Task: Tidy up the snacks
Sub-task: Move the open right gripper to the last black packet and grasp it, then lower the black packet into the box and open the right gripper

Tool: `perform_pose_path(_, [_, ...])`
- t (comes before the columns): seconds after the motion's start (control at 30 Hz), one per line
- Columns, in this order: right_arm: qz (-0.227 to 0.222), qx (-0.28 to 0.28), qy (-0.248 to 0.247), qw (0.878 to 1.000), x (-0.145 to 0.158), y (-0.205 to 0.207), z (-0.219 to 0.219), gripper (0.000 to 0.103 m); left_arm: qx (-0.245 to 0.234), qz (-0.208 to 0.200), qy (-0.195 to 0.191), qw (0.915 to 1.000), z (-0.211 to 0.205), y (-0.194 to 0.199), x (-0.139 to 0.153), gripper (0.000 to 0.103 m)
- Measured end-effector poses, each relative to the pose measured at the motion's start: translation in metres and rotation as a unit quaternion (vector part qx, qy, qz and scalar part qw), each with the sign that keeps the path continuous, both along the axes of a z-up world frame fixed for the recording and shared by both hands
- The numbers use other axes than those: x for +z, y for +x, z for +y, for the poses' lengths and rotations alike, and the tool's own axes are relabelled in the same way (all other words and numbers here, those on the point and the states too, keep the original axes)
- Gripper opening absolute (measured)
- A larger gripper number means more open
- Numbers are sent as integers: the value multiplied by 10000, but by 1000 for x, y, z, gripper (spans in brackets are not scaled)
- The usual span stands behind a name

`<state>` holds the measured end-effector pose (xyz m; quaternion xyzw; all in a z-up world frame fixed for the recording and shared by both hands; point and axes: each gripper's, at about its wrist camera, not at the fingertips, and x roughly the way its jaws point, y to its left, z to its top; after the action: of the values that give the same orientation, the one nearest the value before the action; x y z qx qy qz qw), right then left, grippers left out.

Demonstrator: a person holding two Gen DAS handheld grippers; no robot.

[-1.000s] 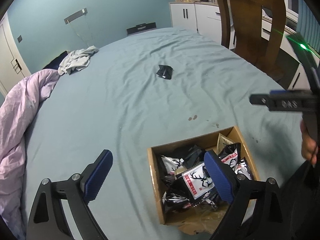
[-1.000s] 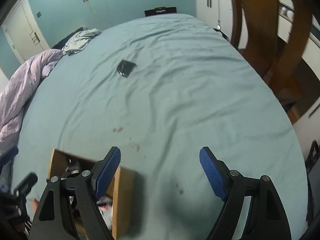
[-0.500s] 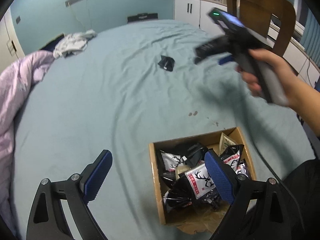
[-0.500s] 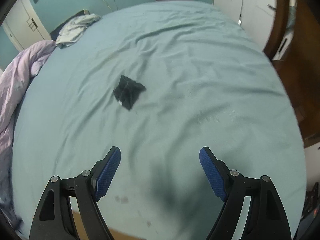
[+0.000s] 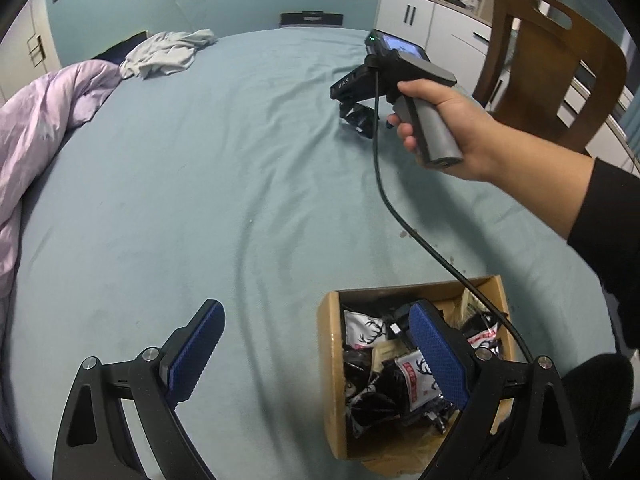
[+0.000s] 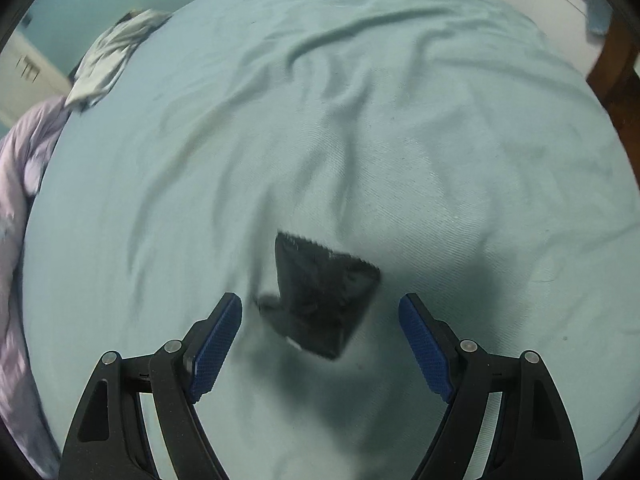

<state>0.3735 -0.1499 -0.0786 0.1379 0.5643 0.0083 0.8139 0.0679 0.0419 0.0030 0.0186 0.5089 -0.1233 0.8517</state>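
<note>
Snack packet (image 6: 326,298), black, lies loose at 12 o'clock between the spread-wide right gripper (image 6: 320,336); ungrasped. Box (image 5: 330,360) already holds several packets; left gripper (image 5: 316,354) wide, empty.

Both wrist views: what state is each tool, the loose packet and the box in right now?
Left tool: open, empty, above the box's edge.
Right tool: open, straddling the packet, not gripping.
Black snack packet: flat on the bedsheet, outside the box.
Cardboard box: open-topped, holding snack packets.
</note>
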Motion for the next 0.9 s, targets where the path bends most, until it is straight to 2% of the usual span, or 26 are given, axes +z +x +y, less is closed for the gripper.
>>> perform_pose_path(0.03, [-103,-104,-42,9999,-1,0,0,57,14,12,-17,10000,1,0,-1,95])
perform_pose_path(0.13, [-195,-183,-443,9987,-4,-1,6,49,13,36,18,10000,0,0,-3,95])
perform_pose_path(0.27, [-373,13,-745,9965,5,-19,12,48,10,8,111,9999,0,1,-5,95])
perform_pose_path(0.4, [-498,180,-578,9969,26,-52,1,48,30,11,197,9998,-1,-1,-6,95])
perform_pose_path(0.5, [-613,415,-423,9964,51,-84,-7,48,43,-177,347,9992,0,-6,0,95])
perform_pose_path(0.8, [-989,1111,-358,9882,127,-225,-23,48,-1,-432,450,9981,3,-21,8,95])
perform_pose_path(0.9, [-1006,1256,-271,9866,137,-270,-23,48,-46,-471,498,9976,2,-28,9,95])
